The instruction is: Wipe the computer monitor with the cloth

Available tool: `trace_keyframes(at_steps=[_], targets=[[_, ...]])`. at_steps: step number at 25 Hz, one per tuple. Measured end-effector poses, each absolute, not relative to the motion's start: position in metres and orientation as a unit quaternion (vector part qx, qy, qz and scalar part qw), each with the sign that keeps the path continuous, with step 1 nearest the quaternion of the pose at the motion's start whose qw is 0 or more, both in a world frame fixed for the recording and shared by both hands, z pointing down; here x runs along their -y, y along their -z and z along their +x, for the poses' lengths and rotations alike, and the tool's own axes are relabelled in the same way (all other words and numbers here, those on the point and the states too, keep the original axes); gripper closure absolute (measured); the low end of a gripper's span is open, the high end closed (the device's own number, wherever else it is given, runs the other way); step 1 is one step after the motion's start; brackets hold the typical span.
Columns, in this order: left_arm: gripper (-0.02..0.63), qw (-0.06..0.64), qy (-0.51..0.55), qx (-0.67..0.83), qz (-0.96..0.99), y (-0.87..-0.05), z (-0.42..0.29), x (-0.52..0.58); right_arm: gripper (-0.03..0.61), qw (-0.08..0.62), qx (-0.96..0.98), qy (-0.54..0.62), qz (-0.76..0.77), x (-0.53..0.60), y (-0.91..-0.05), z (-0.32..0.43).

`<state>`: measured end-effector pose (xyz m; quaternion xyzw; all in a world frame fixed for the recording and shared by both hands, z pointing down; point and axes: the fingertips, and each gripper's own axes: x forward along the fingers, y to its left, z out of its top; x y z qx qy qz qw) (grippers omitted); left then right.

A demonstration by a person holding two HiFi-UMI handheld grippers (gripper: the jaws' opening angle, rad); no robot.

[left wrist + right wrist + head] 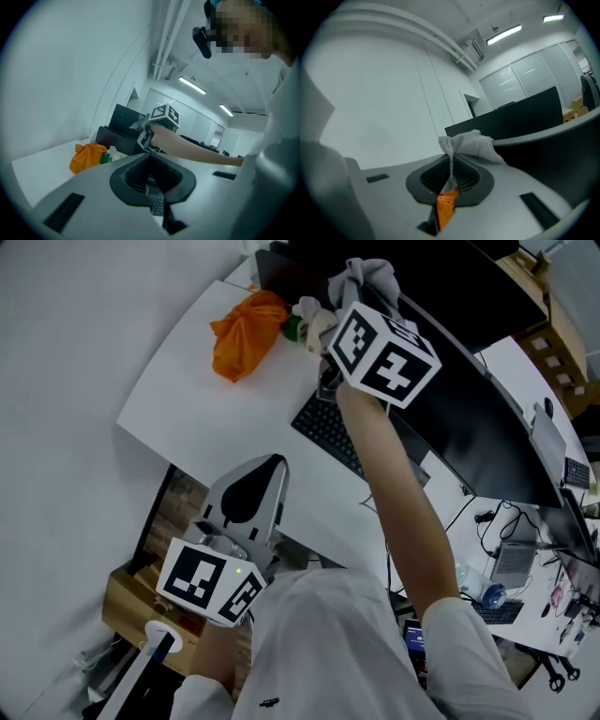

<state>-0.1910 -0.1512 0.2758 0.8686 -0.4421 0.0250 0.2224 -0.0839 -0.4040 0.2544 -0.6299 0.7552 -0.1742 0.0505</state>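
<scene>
Above the white surface (216, 418) my right jaws clamp the soft, limp cloth (471, 145) by a fold; left jaws closed, empty.

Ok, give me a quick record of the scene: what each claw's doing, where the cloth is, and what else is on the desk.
right claw: shut on the cloth, raised to the monitor
left claw: shut, nothing in it, held low near the person's body
cloth: grey, bunched past the jaws at the monitor's upper edge; contact unclear
desk: keyboard in front of the monitor, orange bundle near the far end
</scene>
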Motion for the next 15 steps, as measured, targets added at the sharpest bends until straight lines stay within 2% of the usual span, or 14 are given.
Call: trace_keyframes(at_steps=[15], targets=[[0.594, 0.228, -0.036, 0.454, 0.861, -0.281, -0.199, 0.138, 0.557, 0.084, -0.718, 0.259, -0.641, 0.403, -0.322, -0.081]])
